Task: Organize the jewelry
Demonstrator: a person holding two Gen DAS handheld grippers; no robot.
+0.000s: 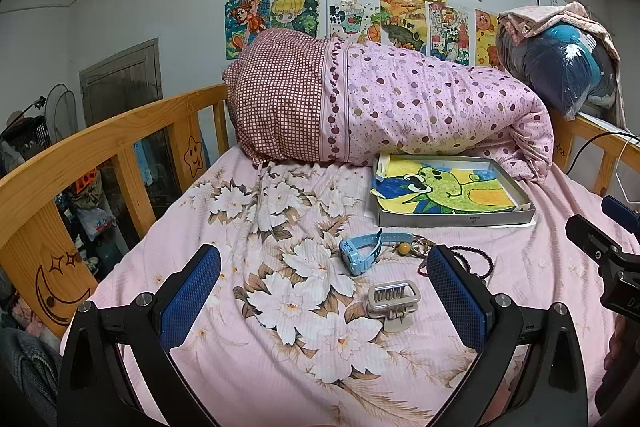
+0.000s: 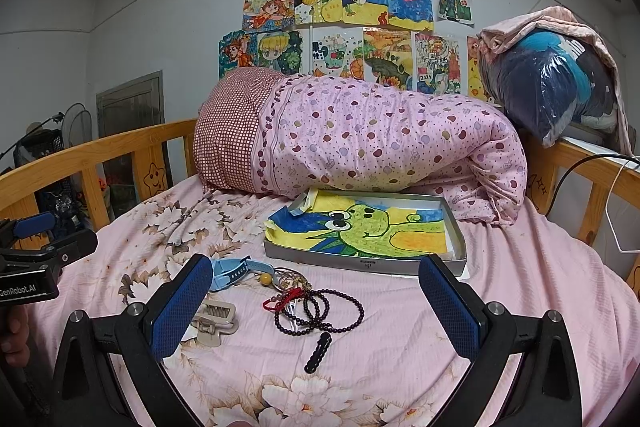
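On the pink floral bedsheet lies a cluster of small items. A light blue watch (image 1: 360, 251) (image 2: 232, 273) lies beside a yellow bead charm (image 1: 404, 248) (image 2: 265, 279). Dark bead bracelets (image 2: 320, 311) (image 1: 476, 259) with a red cord sit to its right. A beige claw hair clip (image 1: 394, 301) (image 2: 214, 319) lies nearest me, and a black hair clip (image 2: 318, 351) lies apart. Behind them stands a shallow grey box (image 1: 456, 217) (image 2: 364, 261) lined with a frog drawing. My left gripper (image 1: 324, 291) hovers open above the beige clip. My right gripper (image 2: 316, 303) hovers open over the bracelets. Both hold nothing.
A rolled pink dotted quilt (image 1: 400, 103) (image 2: 360, 143) lies across the bed behind the box. Wooden bed rails (image 1: 100, 139) (image 2: 592, 179) run along the left and right sides. A bagged bundle (image 2: 556, 83) rests on the right rail. Drawings cover the wall.
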